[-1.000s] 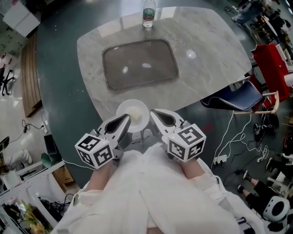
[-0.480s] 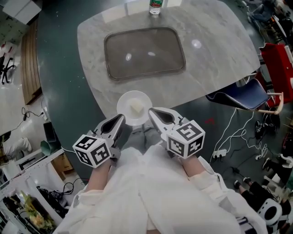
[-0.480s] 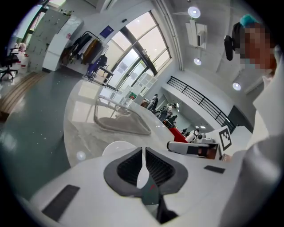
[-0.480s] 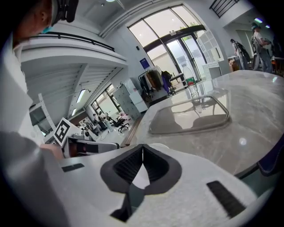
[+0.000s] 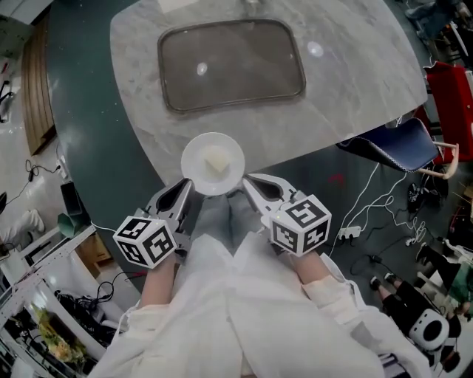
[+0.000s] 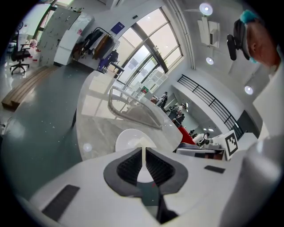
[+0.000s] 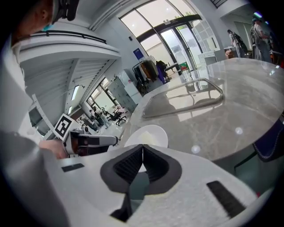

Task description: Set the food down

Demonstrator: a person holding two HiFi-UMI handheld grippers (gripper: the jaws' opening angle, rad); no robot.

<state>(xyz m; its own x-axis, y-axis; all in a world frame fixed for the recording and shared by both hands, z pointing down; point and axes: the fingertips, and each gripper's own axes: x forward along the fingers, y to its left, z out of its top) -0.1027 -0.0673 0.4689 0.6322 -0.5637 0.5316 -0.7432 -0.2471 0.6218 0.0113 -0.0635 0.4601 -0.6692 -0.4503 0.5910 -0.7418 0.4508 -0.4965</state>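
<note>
At marble table [image 5: 355, 81] edge | white plate [image 5: 194, 168], food [image 5: 215, 161] | grey tray [image 5: 230, 63] beyond | green floor [image 5: 92, 140]

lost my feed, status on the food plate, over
Left gripper, right gripper: tongs shut on white plate rim. Pale food chunk on plate, plate at marble table near edge. Tray farther in, not in the way.

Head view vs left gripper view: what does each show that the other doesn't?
Head view only: white power strip on the floor, blue chair. Left gripper view only: tall windows, round ceiling lights, black railing. Both: white round plate carrying a pale food piece, grey rectangular tray, grey marble table.
</note>
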